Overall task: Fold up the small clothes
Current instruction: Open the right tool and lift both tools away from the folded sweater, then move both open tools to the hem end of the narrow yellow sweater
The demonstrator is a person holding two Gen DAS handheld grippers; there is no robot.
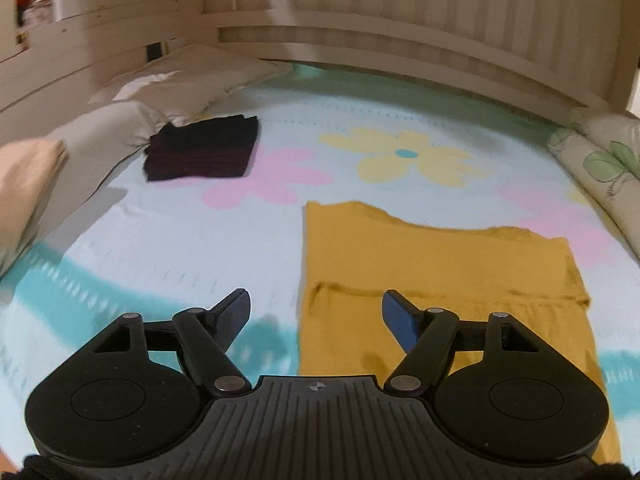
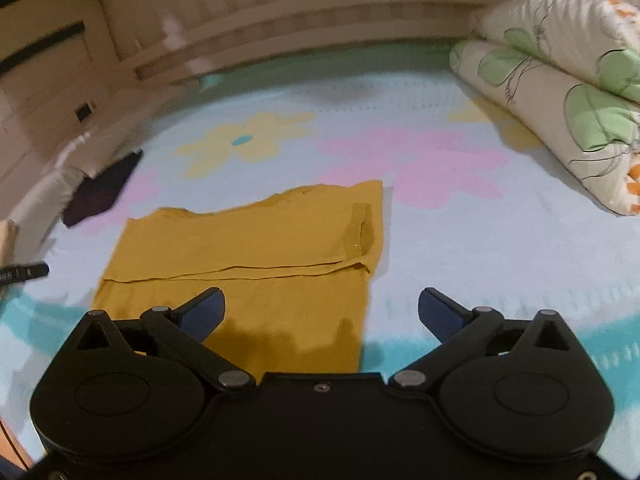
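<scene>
A mustard-yellow garment [image 1: 436,264] lies flat on the flowered bed sheet [image 1: 180,240], partly folded, with a folded-over edge running across it. It also shows in the right wrist view [image 2: 256,248]. My left gripper [image 1: 316,312] is open and empty, held above the garment's near left edge. My right gripper [image 2: 322,312] is open and empty, held above the garment's near right edge. A dark folded garment [image 1: 204,148] lies at the far left of the bed, and also shows in the right wrist view [image 2: 104,192].
Beige pillows [image 1: 100,132] lie along the left side. A rolled quilt with green leaf print [image 2: 560,92] lies at the right. A slatted wooden bed frame [image 1: 400,20] closes the far side. The tip of my left gripper [image 2: 24,272] shows at the left edge.
</scene>
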